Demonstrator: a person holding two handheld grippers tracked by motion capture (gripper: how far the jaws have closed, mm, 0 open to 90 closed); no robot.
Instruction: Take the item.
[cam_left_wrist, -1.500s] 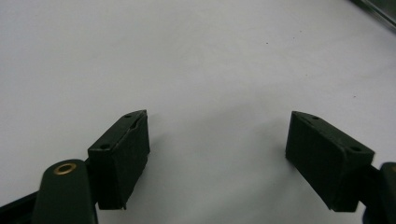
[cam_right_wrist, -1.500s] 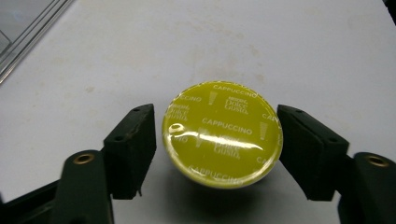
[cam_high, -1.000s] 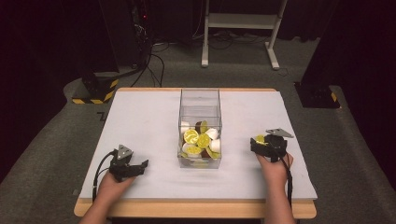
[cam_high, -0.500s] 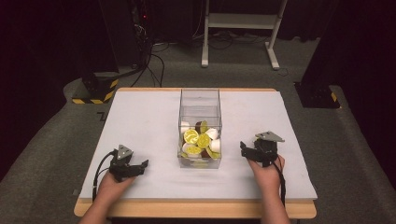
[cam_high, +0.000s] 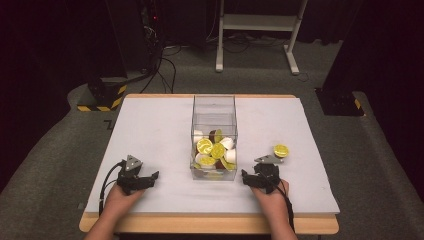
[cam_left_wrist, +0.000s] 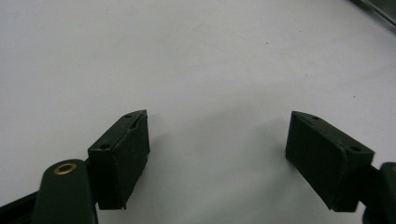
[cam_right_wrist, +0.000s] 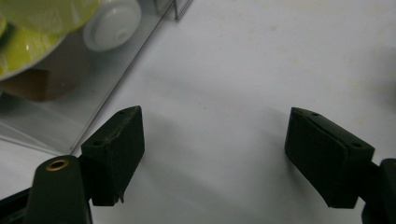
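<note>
My right gripper (cam_high: 248, 176) rests on the white table (cam_high: 150, 130) just right of the clear box (cam_high: 214, 107), jaws released wide, nothing between them; the box's wall and the pieces inside show at the left of its own view. One yellow piece (cam_high: 281, 150) lies on the table just beyond that gripper, apart from it. My left gripper (cam_high: 149, 178) sits near the front left, jaws spread over bare table.

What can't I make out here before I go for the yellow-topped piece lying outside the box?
- Clear box: the high view is too small to count its pieces, which overlap.
- Loose yellow-topped piece: too small in the high view to tell what it is.
- Right gripper: the high view is too coarse for the jaw gap; its own view shows it open.
</note>
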